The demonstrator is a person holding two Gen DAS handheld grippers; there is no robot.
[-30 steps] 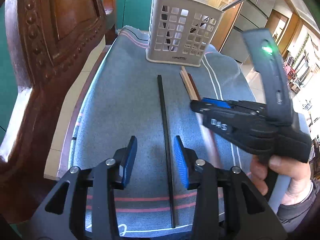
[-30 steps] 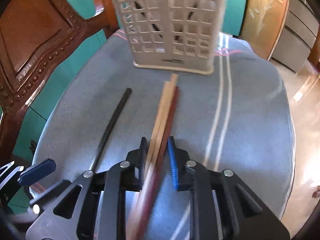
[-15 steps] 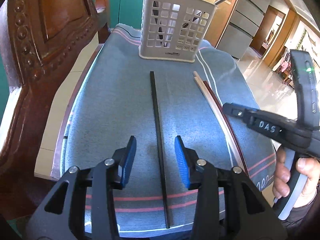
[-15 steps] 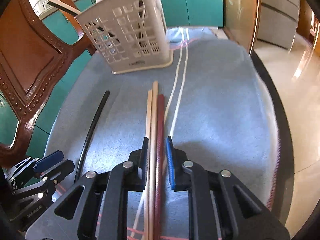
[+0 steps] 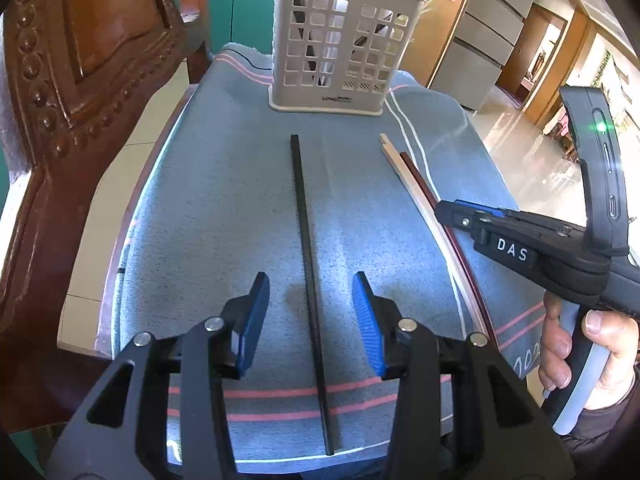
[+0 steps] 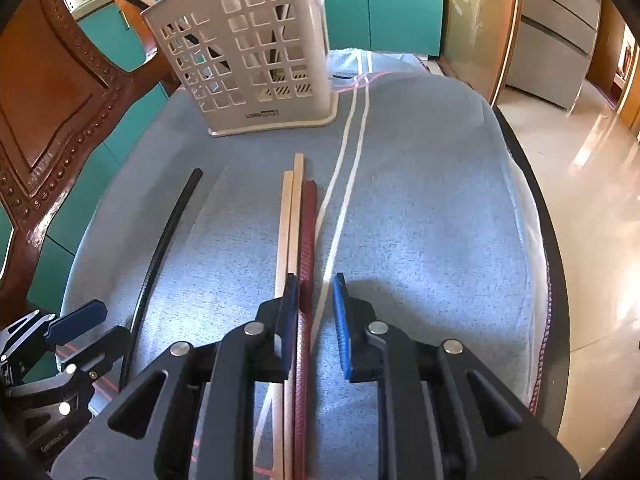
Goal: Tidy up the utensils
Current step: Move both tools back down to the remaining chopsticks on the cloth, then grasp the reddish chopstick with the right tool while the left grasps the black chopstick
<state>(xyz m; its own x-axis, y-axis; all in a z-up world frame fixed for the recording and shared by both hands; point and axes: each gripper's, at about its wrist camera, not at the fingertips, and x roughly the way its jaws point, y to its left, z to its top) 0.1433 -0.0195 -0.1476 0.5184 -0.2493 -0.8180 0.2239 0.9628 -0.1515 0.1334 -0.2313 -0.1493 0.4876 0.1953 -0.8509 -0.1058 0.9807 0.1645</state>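
Observation:
A black chopstick (image 5: pixel 306 248) lies lengthwise on the blue towel (image 5: pixel 224 208); my left gripper (image 5: pixel 310 312) is open and straddles its near part, just above it. The chopstick also shows in the right wrist view (image 6: pixel 160 248). Two light wooden chopsticks (image 6: pixel 290 216) and a dark red one (image 6: pixel 307 240) lie side by side. My right gripper (image 6: pixel 316 312) is open over them, the red one between its jaws, the wooden ones under the left finger. A beige slotted utensil holder (image 5: pixel 340 48) stands at the far end, also in the right wrist view (image 6: pixel 248 56).
A carved wooden chair back (image 5: pixel 80 80) rises at the left. The towel covers a table whose dark edge (image 6: pixel 560 320) drops off at the right. The holder has utensils in it. Teal cabinets (image 6: pixel 384 4) stand behind.
My right gripper has opened and let the wooden and red chopsticks down flat on the towel, then shifted right. My left gripper stays open over the black chopstick.

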